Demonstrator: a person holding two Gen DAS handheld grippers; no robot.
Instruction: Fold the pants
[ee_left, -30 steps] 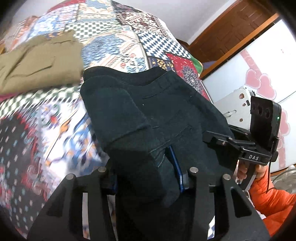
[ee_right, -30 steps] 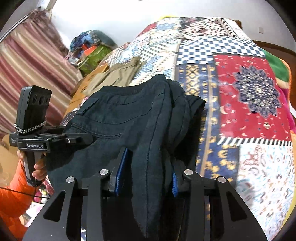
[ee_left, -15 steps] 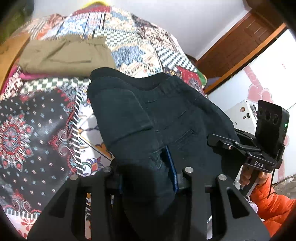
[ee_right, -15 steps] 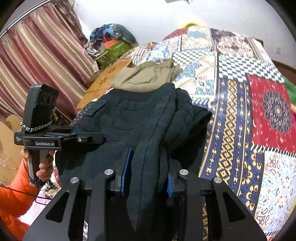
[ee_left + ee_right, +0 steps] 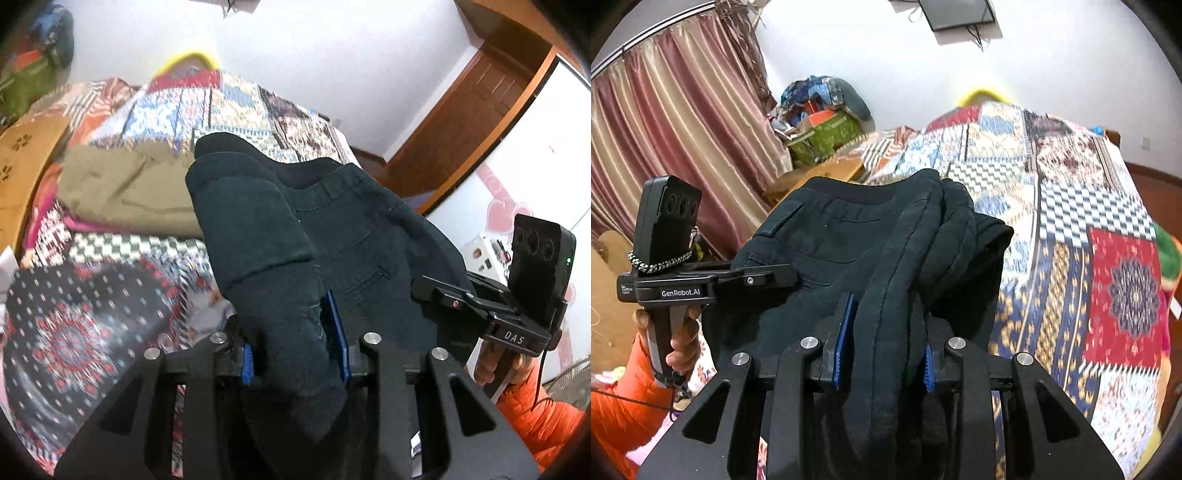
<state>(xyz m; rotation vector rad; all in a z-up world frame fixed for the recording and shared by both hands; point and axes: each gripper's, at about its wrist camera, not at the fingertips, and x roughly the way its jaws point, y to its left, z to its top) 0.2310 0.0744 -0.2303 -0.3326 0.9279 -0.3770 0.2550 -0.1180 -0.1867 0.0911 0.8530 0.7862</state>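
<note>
The black pants hang folded between both grippers, lifted above the patchwork bed. My left gripper is shut on one bunched end of the black pants, its blue pads pressing the cloth. My right gripper is shut on the other bunched end of the black pants. Each gripper shows in the other's view: the right one at the right of the left wrist view, the left one at the left of the right wrist view.
Folded khaki pants lie on the patchwork quilt beyond the black pants. A wooden board borders the bed's left side. Curtains and a pile of bags stand at the far left. A door is at the right.
Both grippers have risen and tilted upward with the black pants, so more wall and curtain show and the bed sits lower in both views. The grips are unchanged.
</note>
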